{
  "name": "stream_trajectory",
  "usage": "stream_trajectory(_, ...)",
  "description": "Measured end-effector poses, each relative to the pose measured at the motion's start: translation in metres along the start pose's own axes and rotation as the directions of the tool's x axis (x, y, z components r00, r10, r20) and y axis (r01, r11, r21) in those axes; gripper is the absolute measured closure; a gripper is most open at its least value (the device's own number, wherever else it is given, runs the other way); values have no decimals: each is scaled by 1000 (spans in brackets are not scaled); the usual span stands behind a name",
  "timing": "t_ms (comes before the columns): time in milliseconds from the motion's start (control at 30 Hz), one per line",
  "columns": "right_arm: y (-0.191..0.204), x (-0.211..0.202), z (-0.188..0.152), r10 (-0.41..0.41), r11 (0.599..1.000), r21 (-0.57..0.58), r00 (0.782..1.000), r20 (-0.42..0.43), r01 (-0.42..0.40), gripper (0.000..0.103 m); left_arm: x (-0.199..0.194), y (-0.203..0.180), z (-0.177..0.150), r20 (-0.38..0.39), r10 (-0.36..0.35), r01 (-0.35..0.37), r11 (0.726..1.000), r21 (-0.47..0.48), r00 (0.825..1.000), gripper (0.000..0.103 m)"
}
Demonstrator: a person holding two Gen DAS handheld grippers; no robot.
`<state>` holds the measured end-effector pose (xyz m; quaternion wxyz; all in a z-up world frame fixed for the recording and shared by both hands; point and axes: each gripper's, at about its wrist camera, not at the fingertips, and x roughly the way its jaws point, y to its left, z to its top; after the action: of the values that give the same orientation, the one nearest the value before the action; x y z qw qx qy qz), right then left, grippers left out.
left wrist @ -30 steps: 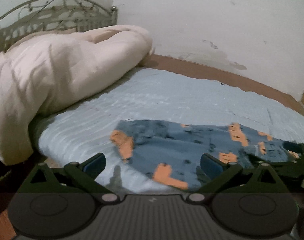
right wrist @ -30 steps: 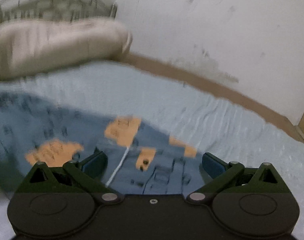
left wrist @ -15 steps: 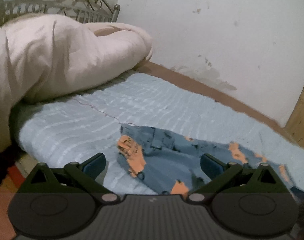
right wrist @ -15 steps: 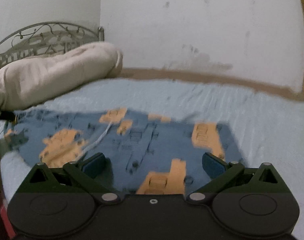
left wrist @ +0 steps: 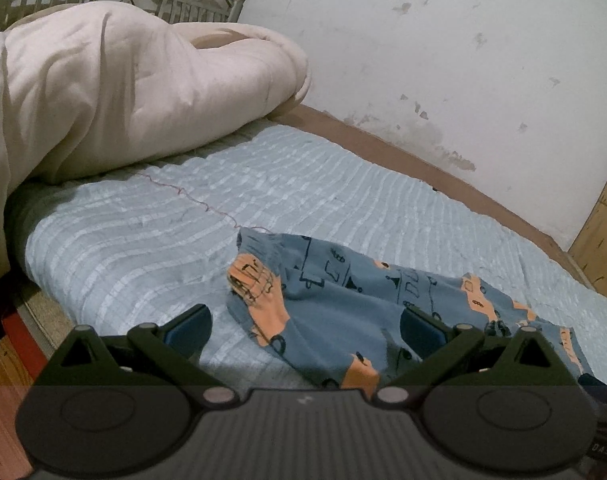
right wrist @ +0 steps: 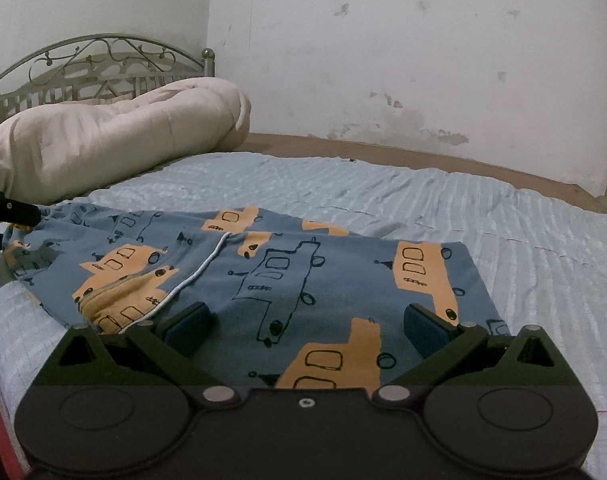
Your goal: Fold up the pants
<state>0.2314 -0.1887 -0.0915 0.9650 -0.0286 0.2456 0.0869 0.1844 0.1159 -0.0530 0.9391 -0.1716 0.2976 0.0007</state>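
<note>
Now the blue pants (right wrist: 287, 276), printed with orange trucks, lie rumpled on the pale bedsheet (right wrist: 503, 232); left gripper (left wrist: 305, 330) and right gripper (right wrist: 309, 328) both gape, holding nothing.

Bare light-blue bedsheet (right wrist: 403, 188) beyond and on both sides of the pants (right wrist: 287, 264), open for passing. Bulky cream duvet (left wrist: 115, 92) heaped at the head end, blocking that side up to the metal headboard (right wrist: 103, 64). White wall (right wrist: 403, 52) closing off the far edge. Left gripper (left wrist: 303, 330) and right gripper (right wrist: 307, 322) spread wide, nothing between fingers.
</note>
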Motion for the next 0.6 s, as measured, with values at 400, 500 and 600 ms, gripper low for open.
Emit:
stream_trajectory(400,-1,0,0,6,1000,8,1000,3,-6,1,-4,-1,-2,-5,-24,24,999,-36,1000,1)
stream_trajectory(500,-1,0,0,6,1000,9,1000,4,-6,1,-6,-1,-7,-7,-55,54,995,-87,998,5)
stream_trajectory(600,-1,-1,0,8,1000,11,1000,7,-8,1,-4,-1,-7,-16,-30,28,993,-111,999,12)
